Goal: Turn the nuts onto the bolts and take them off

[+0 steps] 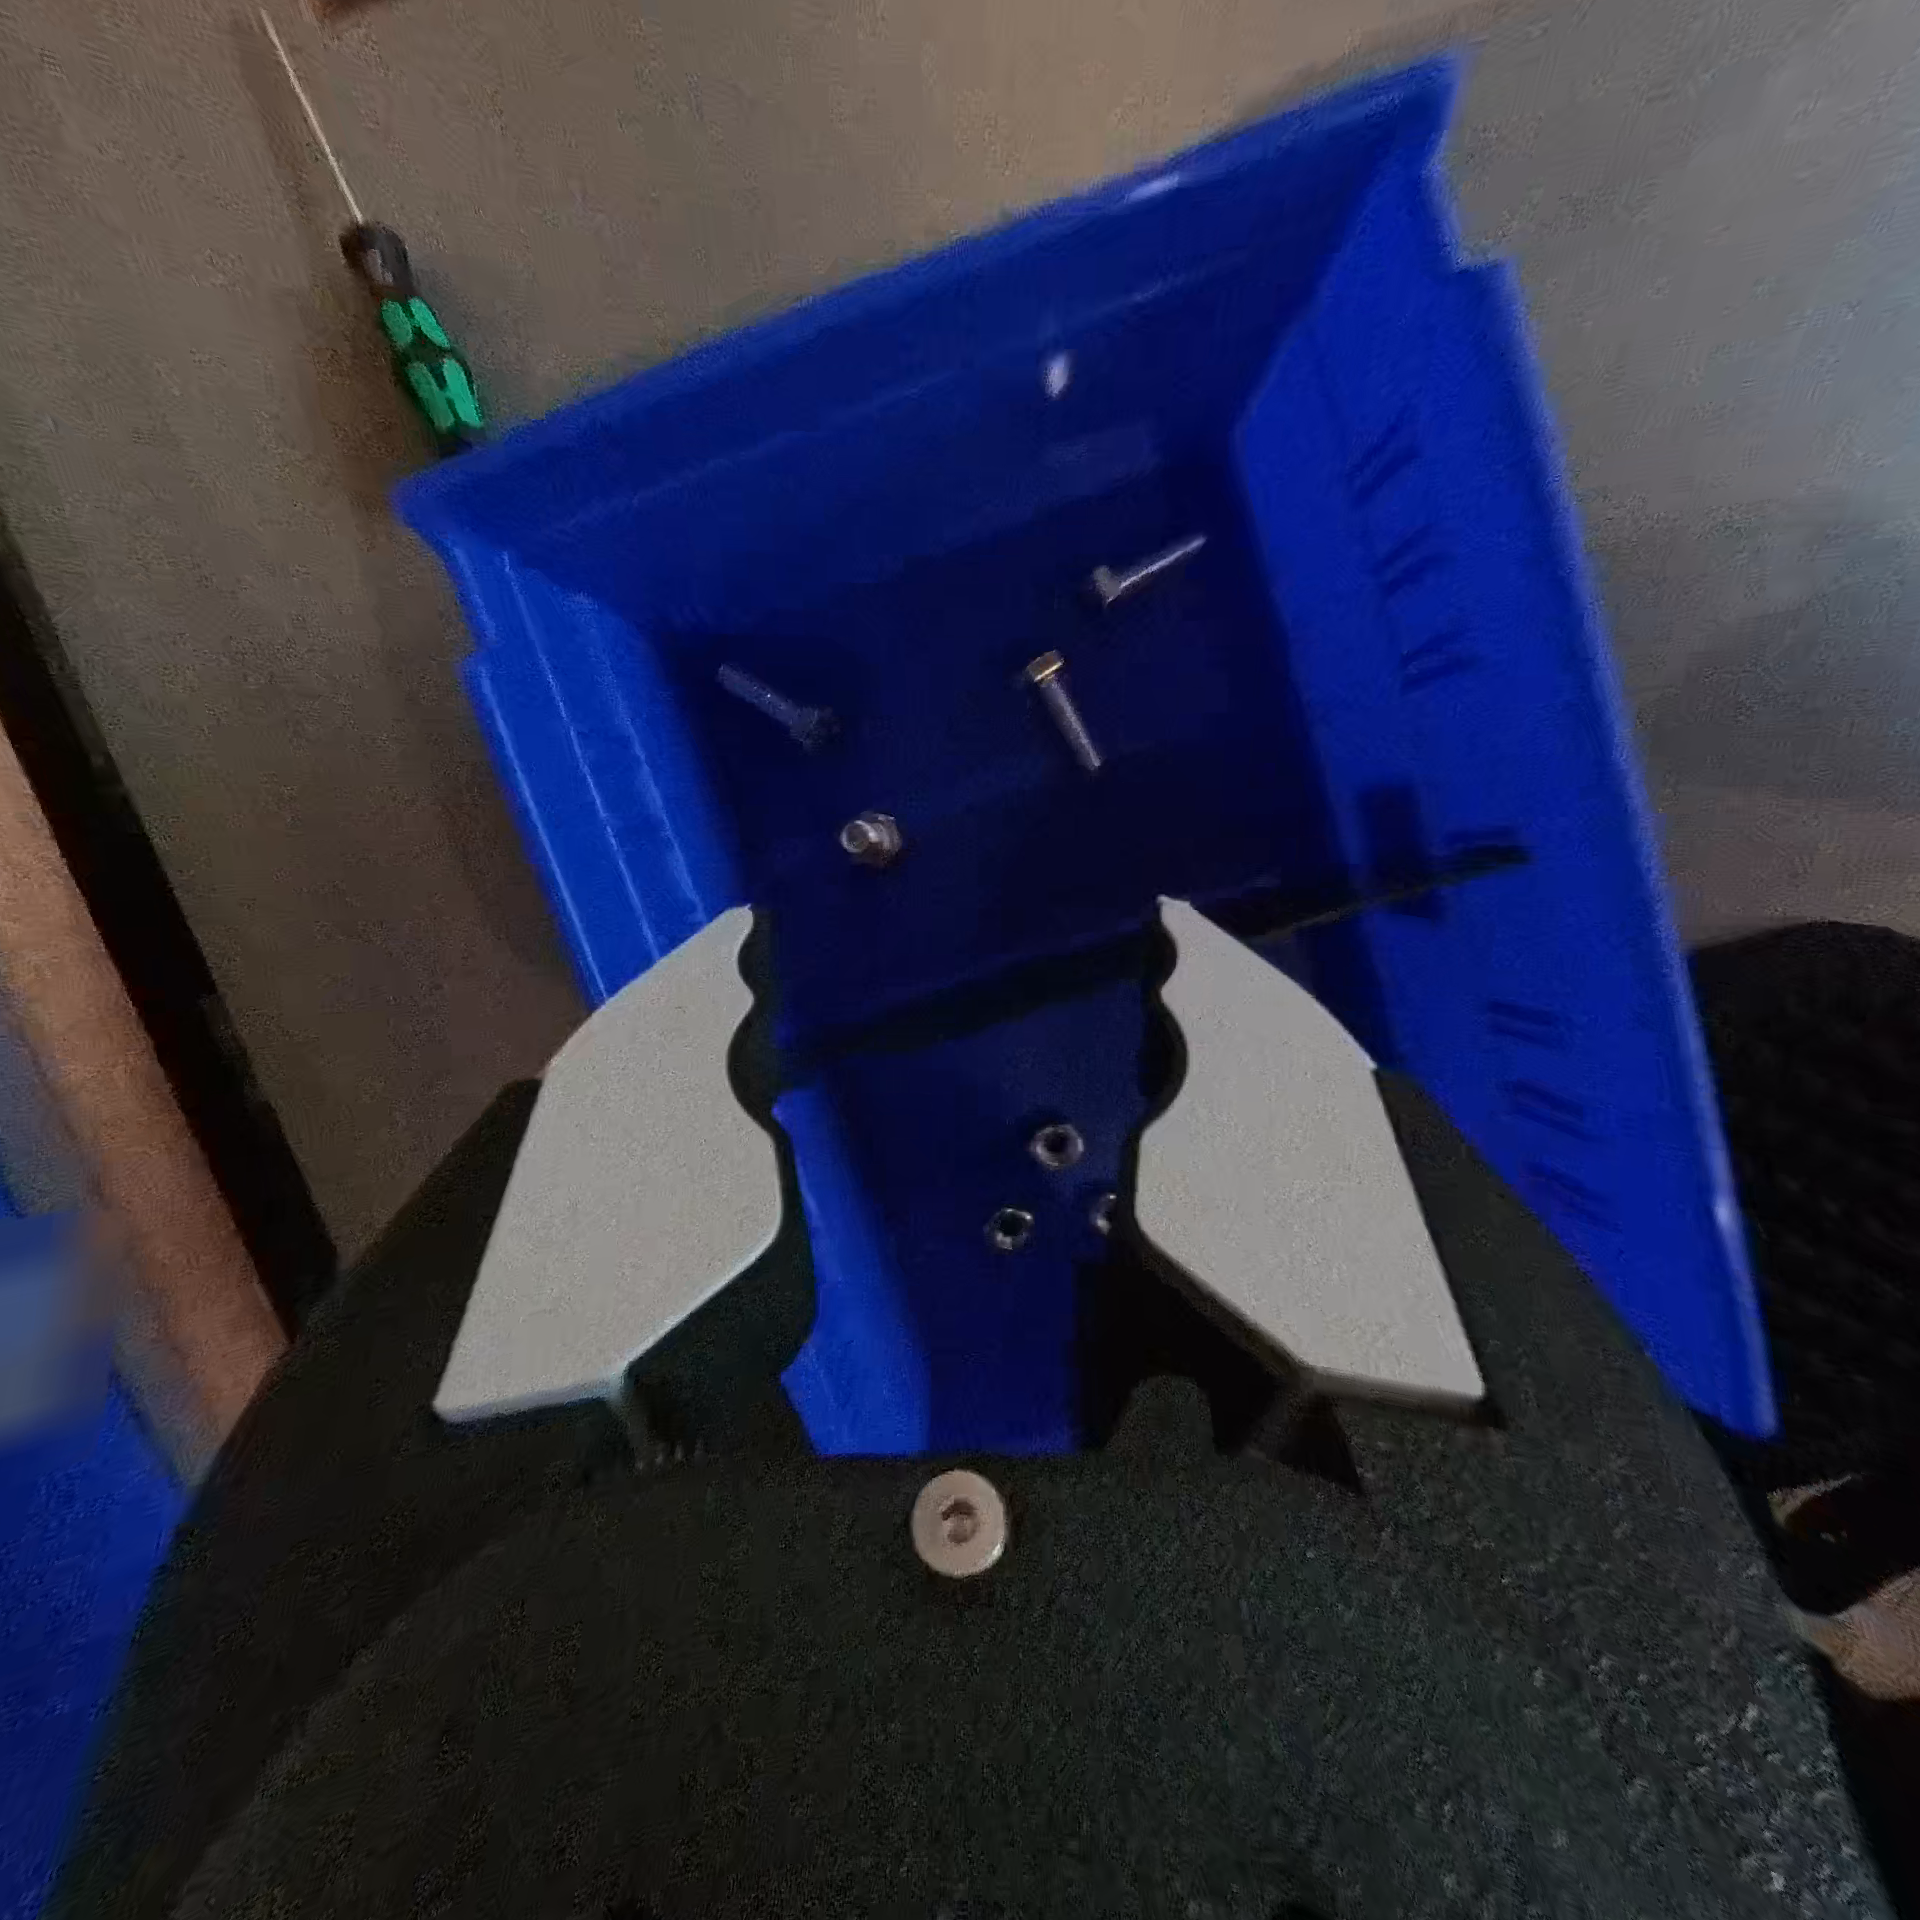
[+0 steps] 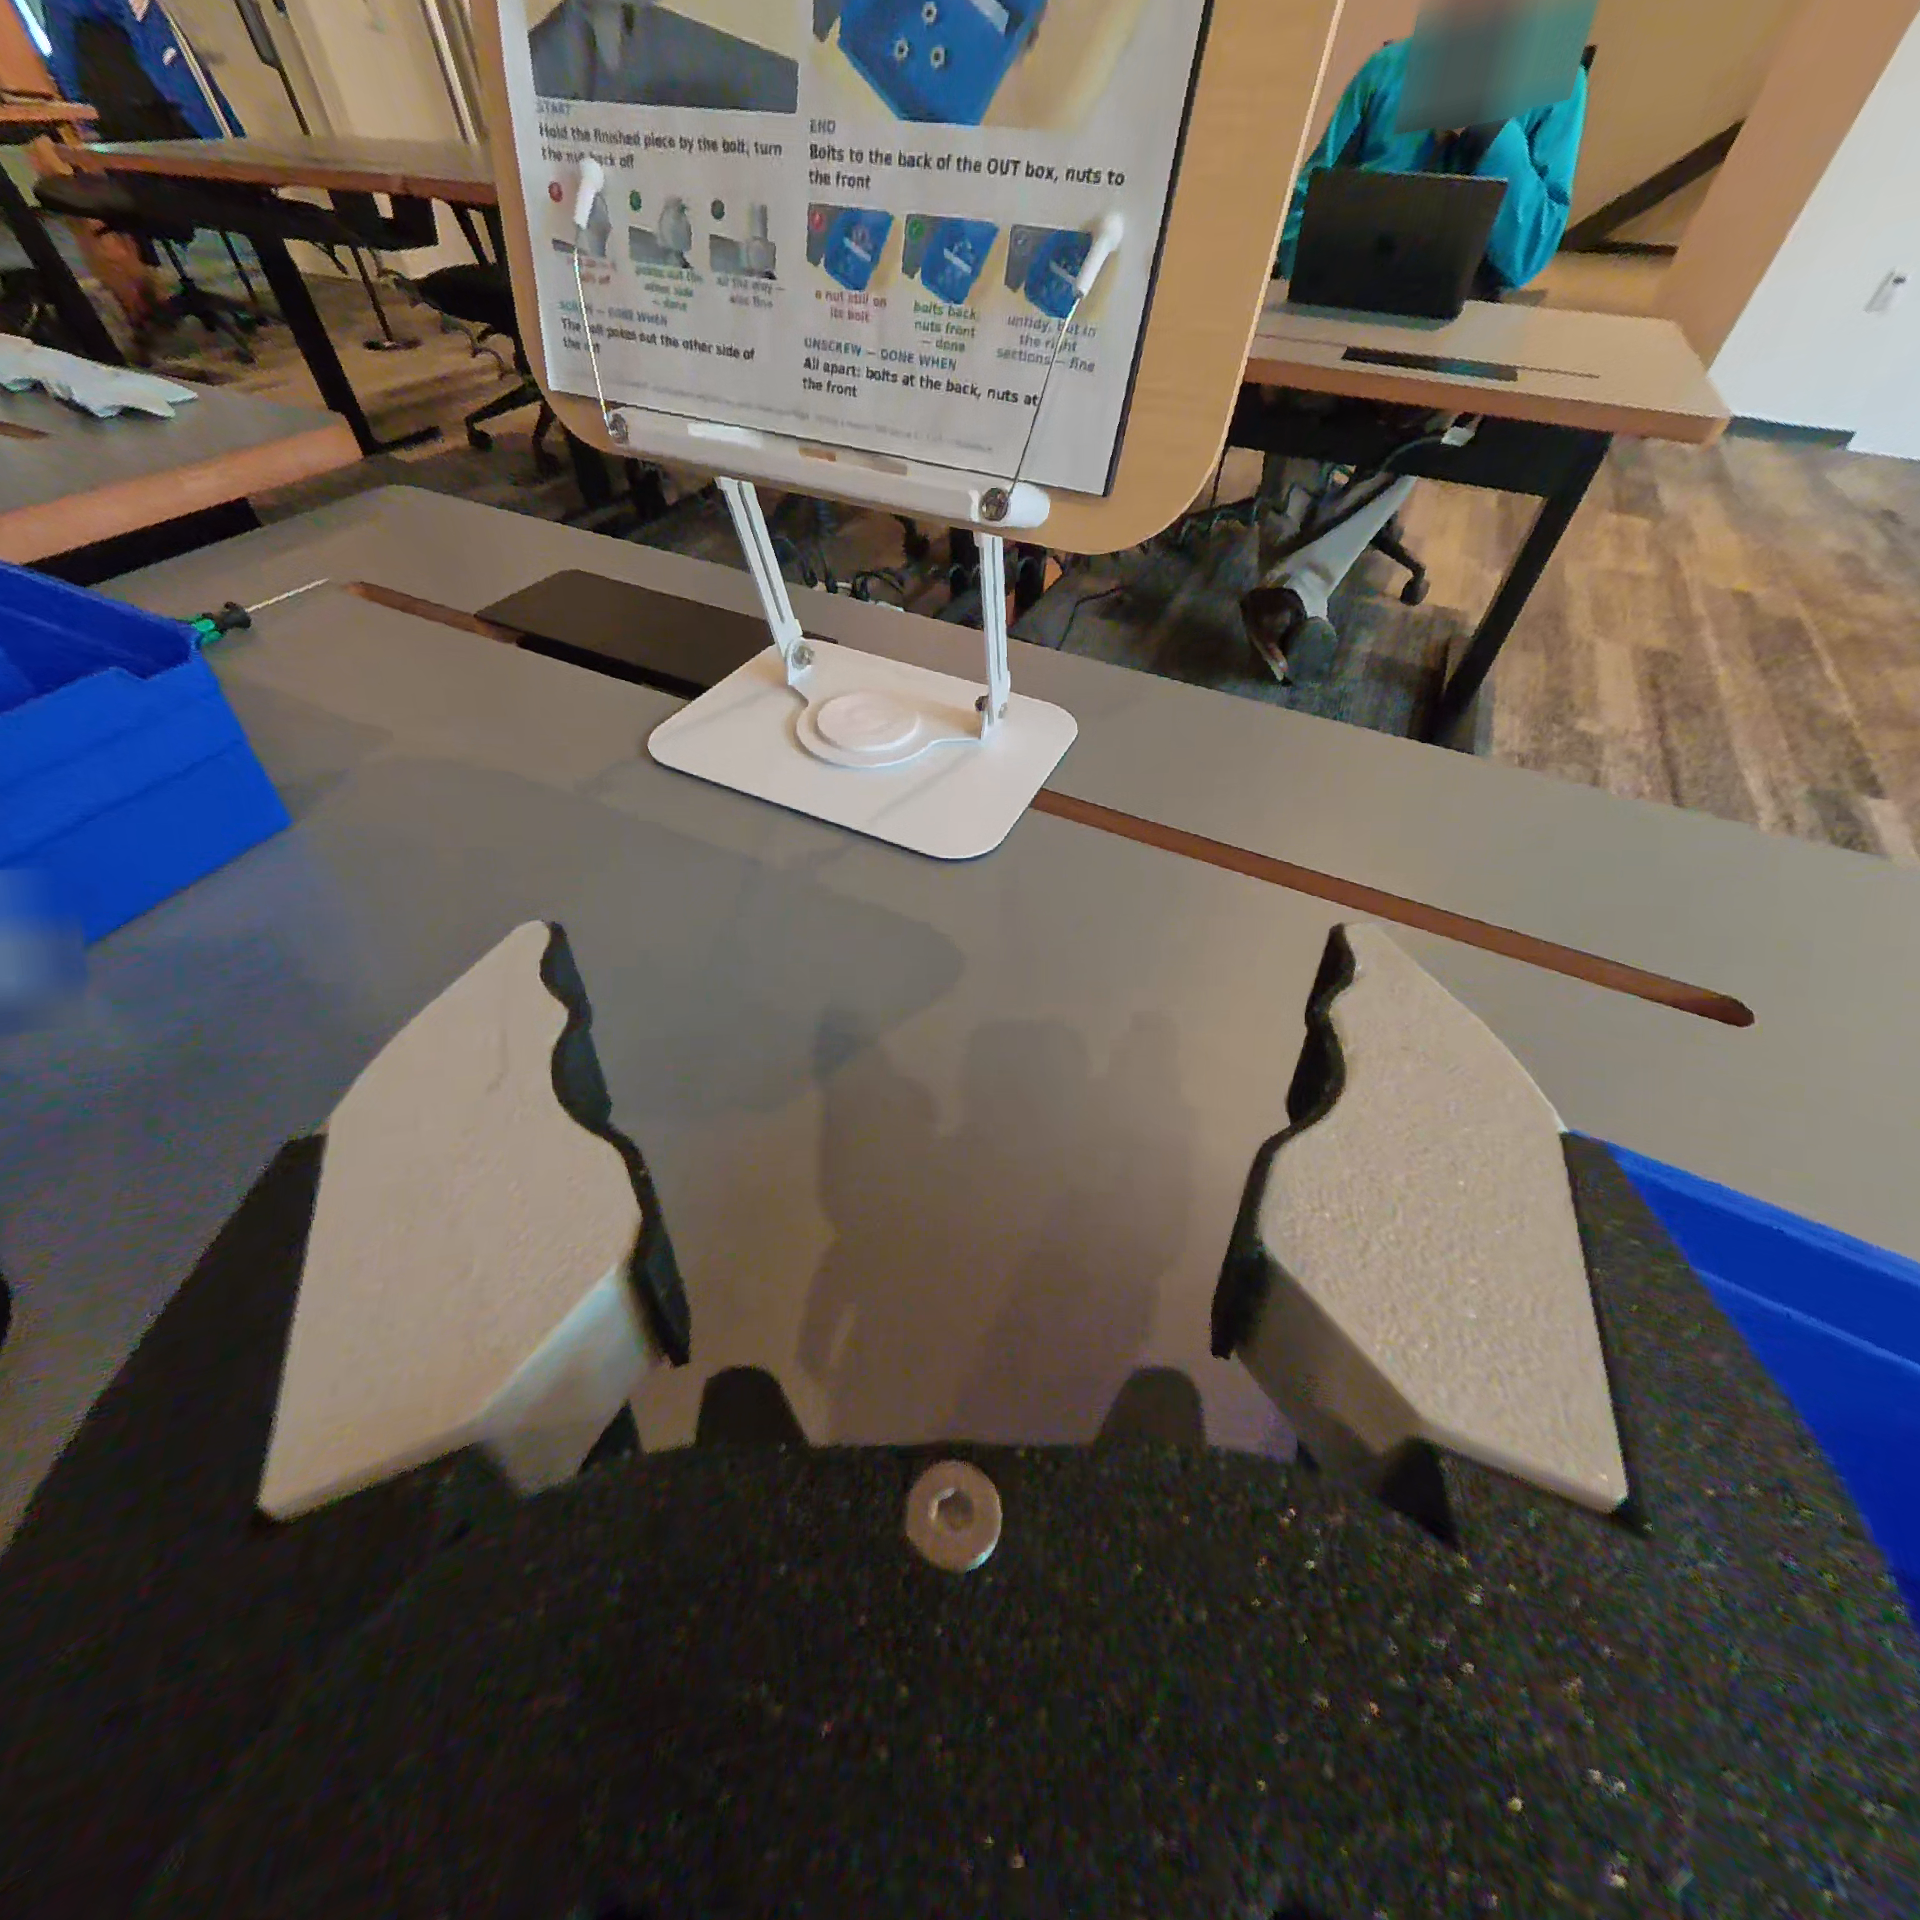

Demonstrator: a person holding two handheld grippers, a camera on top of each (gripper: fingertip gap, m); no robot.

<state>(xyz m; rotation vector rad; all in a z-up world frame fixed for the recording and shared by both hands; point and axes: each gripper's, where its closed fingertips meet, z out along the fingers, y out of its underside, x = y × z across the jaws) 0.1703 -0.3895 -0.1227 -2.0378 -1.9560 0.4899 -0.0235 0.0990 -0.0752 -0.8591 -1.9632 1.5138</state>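
Both grippers spread wide and empty, one over the blue bin, one over bare tabletop.

The left gripper (image 1: pixel 956 935) hangs above the blue bin (image 1: pixel 1455 727): bolts (image 1: pixel 1065 707) lie beyond its fingertips, nuts (image 1: pixel 1055 1146) between its fingers, walls close either side. The right gripper (image 2: pixel 951 956) faces open grey table (image 2: pixel 1351 790); a white document stand (image 2: pixel 862 758) stands ahead.

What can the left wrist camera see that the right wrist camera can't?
Only the left wrist view looks inside the blue bin: bolts in its far section, loose nuts in its near one, with the open left gripper over it.

Only the right wrist view shows the instruction sheet on its white stand, a seated person, and the open right gripper above bare grey table.

Both show a green-handled screwdriver.
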